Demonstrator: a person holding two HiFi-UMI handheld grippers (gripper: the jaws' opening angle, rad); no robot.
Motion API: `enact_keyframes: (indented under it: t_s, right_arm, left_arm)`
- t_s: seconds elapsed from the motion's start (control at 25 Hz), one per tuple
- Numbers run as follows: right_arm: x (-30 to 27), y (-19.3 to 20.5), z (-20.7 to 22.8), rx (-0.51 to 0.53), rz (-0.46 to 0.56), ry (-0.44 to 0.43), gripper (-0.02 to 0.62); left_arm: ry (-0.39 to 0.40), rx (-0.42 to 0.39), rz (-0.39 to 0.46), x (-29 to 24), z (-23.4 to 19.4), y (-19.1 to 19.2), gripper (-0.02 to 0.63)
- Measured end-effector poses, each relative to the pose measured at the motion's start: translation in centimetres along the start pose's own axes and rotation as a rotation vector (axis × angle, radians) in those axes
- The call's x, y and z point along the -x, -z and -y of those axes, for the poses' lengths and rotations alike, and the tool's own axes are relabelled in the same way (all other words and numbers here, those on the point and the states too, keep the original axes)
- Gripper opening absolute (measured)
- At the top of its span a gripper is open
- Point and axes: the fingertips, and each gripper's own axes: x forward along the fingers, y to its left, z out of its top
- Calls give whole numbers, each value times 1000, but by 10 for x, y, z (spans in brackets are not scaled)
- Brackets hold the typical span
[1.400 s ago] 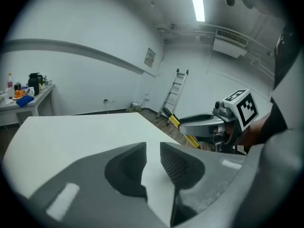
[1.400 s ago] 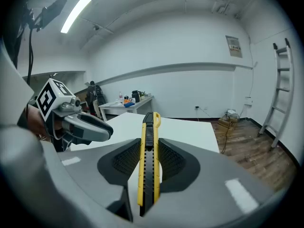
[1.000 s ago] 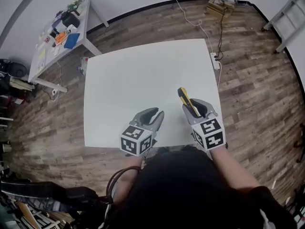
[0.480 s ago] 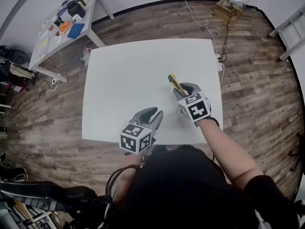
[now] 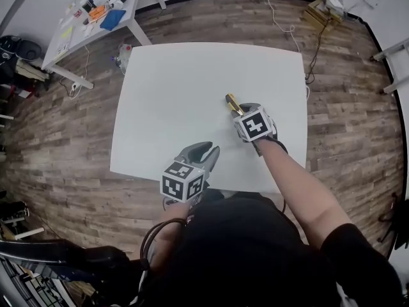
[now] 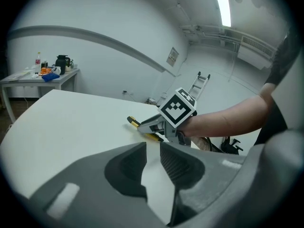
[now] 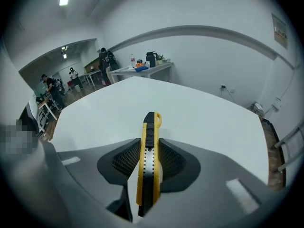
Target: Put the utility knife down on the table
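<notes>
Right gripper: the right gripper (image 7: 149, 148) is pinching the utility knife (image 7: 148, 167), its two ribbed pads pressing on the yellow sides of the handle
Utility knife: it is sticking out past the jaw tips, a yellow body with a black slider strip facing up, its front end pointing away from the person and tilting down toward the table top
Where the knife is: it is hanging low over the right half of the white table (image 5: 172, 88), held in the grip rather than lying flat; I cannot tell whether its tip is touching the surface
Left gripper: the left gripper (image 5: 203, 151) is hovering over the table near its front edge, well apart from the knife, its jaws standing a narrow gap apart with only the white table top showing between them
Person: a bare forearm (image 5: 297, 181) is reaching forward behind the right gripper's marker cube (image 5: 254, 123)
Room: a cluttered side table (image 5: 96, 19) is standing at the far left on the wood floor (image 5: 57, 126), and a ladder (image 6: 202, 81) is leaning by the far wall
</notes>
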Motion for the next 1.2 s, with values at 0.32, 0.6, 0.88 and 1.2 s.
enact_keyframes:
  t_s: [0.32, 0.6, 0.88, 1.2]
  right_arm:
    - [-21, 0, -6, 34, -39, 1, 144]
    - [-29, 9, -6, 54, -43, 3, 147]
    - [3, -4, -8, -17, 90, -17, 185]
    - [185, -11, 3, -127, 521, 58, 23]
  left_arm:
    - [4, 18, -12, 3, -10, 8, 193]
    - [-7, 19, -17, 3, -15, 11, 193]
    - [-28, 5, -20, 11, -21, 6, 195]
    - [-6, -113, 39, -7, 11, -32, 193]
